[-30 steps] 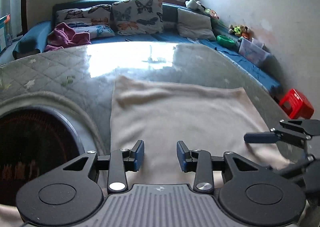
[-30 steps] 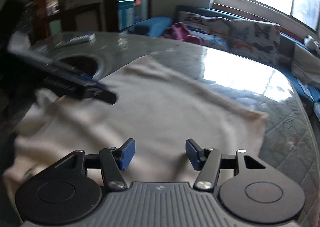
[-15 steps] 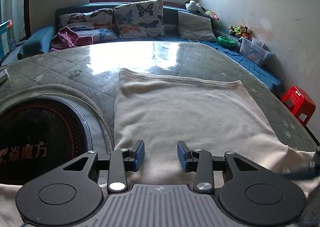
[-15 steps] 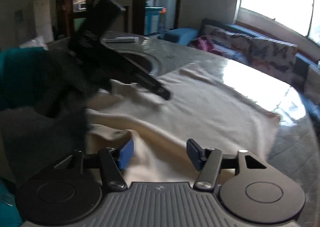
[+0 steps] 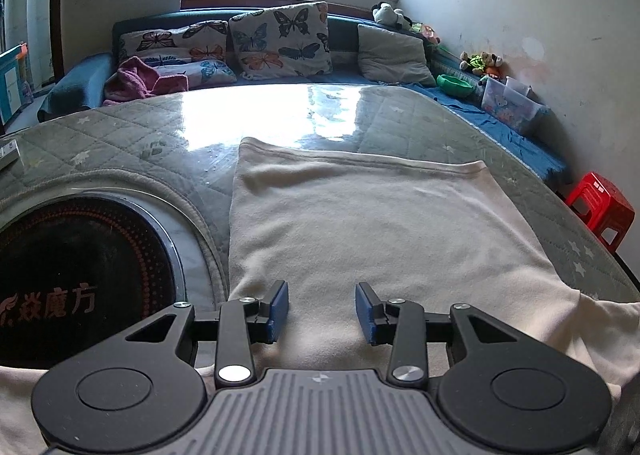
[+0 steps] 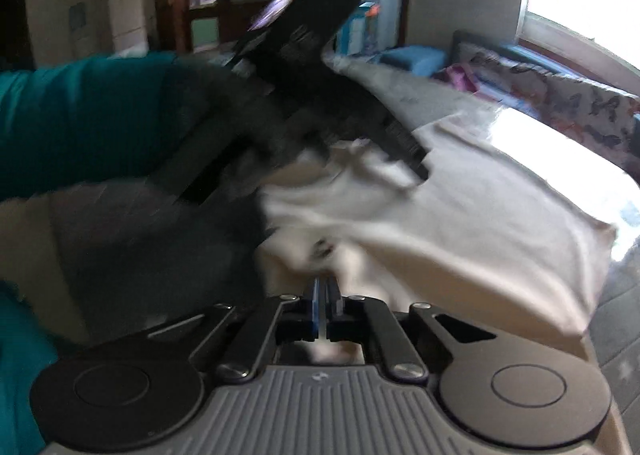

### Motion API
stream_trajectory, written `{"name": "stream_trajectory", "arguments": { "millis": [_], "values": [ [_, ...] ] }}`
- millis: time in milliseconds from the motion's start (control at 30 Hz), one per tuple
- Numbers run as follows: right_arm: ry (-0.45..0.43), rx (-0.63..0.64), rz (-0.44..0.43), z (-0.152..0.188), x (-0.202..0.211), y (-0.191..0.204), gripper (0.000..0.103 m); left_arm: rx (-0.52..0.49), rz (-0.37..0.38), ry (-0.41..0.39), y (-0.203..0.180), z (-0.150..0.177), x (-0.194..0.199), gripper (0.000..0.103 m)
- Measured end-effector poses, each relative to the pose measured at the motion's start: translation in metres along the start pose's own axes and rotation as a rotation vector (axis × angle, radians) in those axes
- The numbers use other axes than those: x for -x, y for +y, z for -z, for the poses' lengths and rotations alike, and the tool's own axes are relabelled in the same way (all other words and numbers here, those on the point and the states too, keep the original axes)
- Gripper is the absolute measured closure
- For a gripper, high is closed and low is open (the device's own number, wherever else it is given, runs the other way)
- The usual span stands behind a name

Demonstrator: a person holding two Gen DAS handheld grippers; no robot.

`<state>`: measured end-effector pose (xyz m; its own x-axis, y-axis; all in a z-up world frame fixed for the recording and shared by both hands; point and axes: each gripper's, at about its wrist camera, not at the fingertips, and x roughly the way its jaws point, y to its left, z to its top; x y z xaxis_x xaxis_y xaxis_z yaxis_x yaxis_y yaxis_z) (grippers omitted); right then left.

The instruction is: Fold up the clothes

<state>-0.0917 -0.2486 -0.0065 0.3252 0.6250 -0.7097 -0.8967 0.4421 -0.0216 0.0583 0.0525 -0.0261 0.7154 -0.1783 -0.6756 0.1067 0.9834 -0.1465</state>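
One round table with a quilted grey cover under glass fills both views. A cream garment lies spread flat across its near half, its far hem straight. The left gripper hovers over the garment's near edge, blue pads apart, nothing between them. The right gripper sits at a bunched near corner of the garment, its pads pressed together; whether they pinch cloth is unclear. A teal sleeve holds the other tool.

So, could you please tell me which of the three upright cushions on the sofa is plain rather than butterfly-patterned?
The grey cushion at the right end; the other two carry butterfly prints.
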Motion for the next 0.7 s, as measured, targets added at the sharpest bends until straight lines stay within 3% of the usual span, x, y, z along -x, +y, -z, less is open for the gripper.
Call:
{"name": "stream_trajectory", "arguments": {
  "millis": [133, 267, 367, 533, 600, 700],
  "values": [
    [-0.004, 0.001, 0.014, 0.003, 0.004, 0.003, 0.099, -0.014, -0.009, 0.001, -0.003, 0.001, 0.001, 0.059],
    [-0.034, -0.007, 0.083, -0.005, 0.012, -0.007, 0.063, -0.009, -0.011, 0.004, -0.003, 0.002, 0.004, 0.058],
    [-0.023, 0.001, 0.089, -0.004, 0.006, -0.009, 0.064, -0.003, -0.013, 0.002, -0.004, 0.003, 0.005, 0.057],
    [0.004, -0.06, 0.124, 0.004, 0.003, -0.016, 0.074, -0.01, -0.016, 0.004, -0.004, 0.003, 0.006, 0.057],
    [0.007, -0.062, 0.126, 0.008, 0.009, -0.014, 0.094, -0.013, -0.016, 0.003, -0.004, 0.004, 0.006, 0.057],
    [0.001, -0.065, 0.134, 0.011, 0.017, -0.013, 0.1, -0.009, -0.017, -0.002, -0.005, 0.004, 0.005, 0.055]
  ]
}}
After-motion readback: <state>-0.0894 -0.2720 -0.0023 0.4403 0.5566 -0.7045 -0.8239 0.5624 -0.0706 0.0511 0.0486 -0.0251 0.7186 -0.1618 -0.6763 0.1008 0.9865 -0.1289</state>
